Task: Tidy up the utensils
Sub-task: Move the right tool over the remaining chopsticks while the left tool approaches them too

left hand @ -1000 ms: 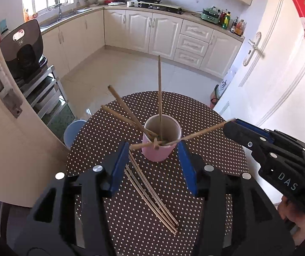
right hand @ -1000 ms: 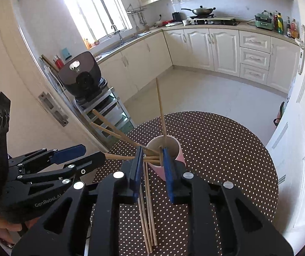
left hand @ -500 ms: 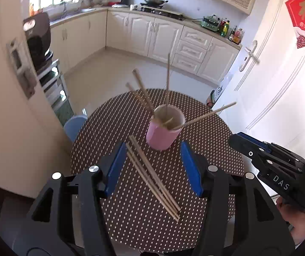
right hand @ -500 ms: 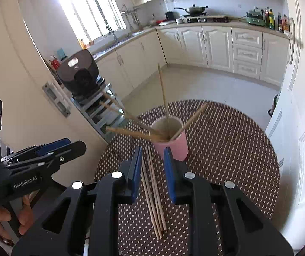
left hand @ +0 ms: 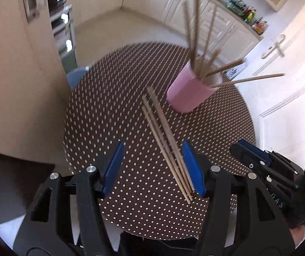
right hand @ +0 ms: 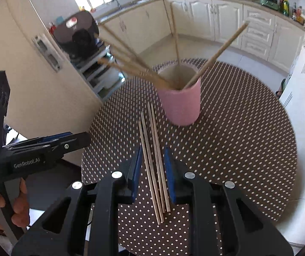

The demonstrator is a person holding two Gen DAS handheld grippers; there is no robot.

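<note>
Both tongs apparently empty above loose chopsticks [right hand: 152, 160].

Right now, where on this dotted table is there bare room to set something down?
The broad stretch of table right of the pink cup out to the rim is bare, as is the strip left of the loose chopsticks. The middle is crowded: the chopsticks lie close beside the cup, and the sticks standing in it splay outward above.

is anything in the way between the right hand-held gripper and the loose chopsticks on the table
Nothing visible blocks it. The right hand-held gripper is open, and the loose chopsticks lie on the dotted table in line with the gap between its fingers. The pink cup stands beyond their far ends, and the left hand-held gripper is off to the side.
</note>
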